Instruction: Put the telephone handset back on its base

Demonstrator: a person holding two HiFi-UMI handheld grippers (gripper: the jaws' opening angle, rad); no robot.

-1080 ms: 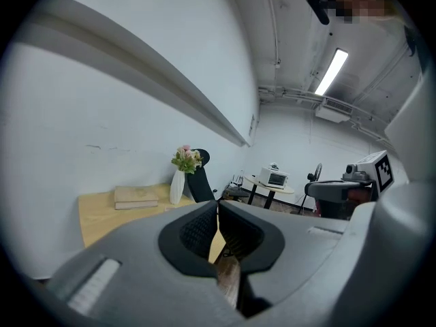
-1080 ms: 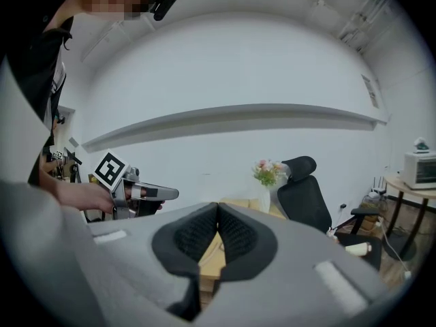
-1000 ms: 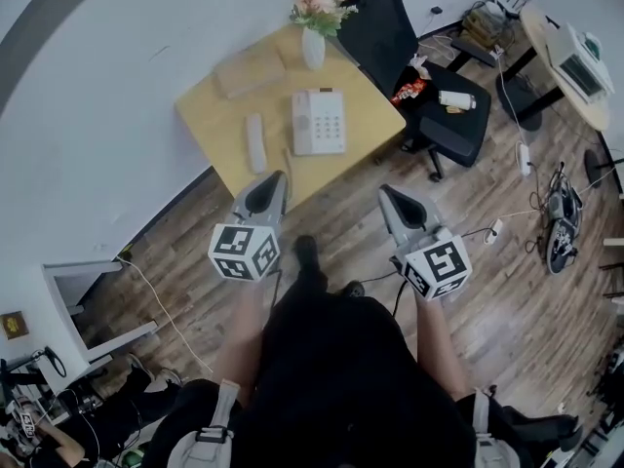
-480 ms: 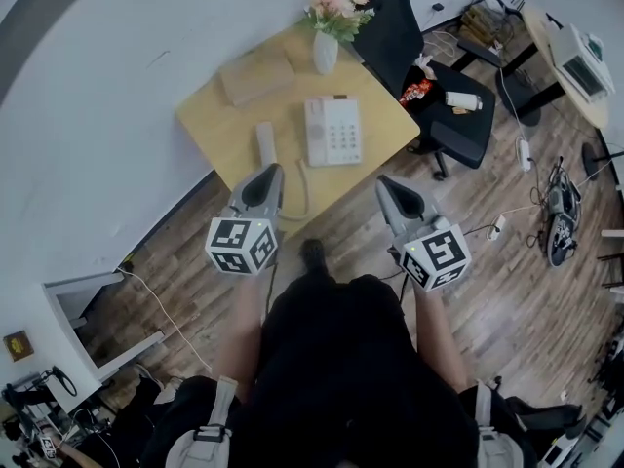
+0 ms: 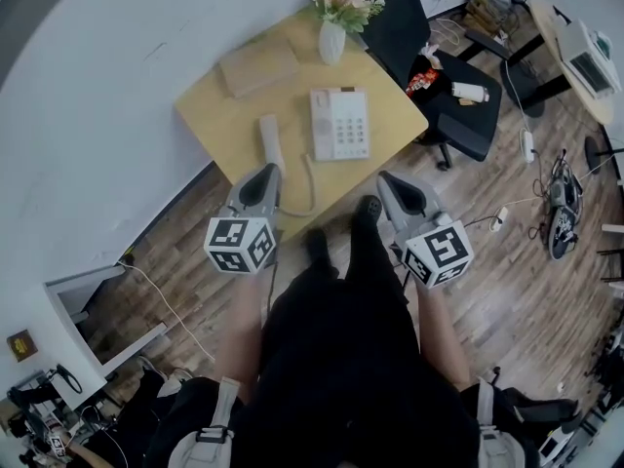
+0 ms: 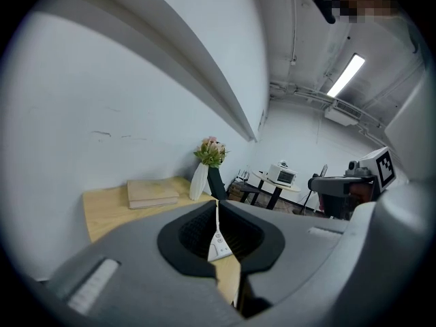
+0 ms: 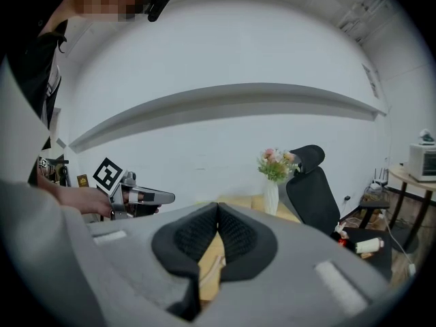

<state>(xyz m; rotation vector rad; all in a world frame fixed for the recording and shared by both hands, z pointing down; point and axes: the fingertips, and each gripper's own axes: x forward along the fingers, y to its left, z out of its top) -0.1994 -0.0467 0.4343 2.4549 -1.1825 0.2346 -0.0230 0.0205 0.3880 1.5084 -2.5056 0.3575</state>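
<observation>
1. Wooden table (image 5: 219, 115), set against the white wall. A vase of flowers (image 5: 334, 37) stands at its far right corner and a flat book (image 5: 256, 69) lies at the far side.
2. Left gripper (image 5: 263, 175): jaws fully together, nothing held. It hangs over the table's near edge, pointing far.
3. Right gripper (image 5: 388, 185): jaws also pressed together and empty. It sits just off the table's near right edge.
4. Telephone base (image 5: 339, 123): on the right half of the table, keypad up, cradle side empty.
5. Handset (image 5: 270, 141): lying flat on the table just left of the base, not on it. Its long axis runs near-to-far, roughly parallel to the base's long side.
6. Cord (image 5: 310, 178): loops from the handset's near end round toward the base.
7. Judgement: the handset lies just beyond the left gripper's tips, so the left is plainly the nearer hand. Its jaws must open before any grasp across the handset's narrow width.
</observation>
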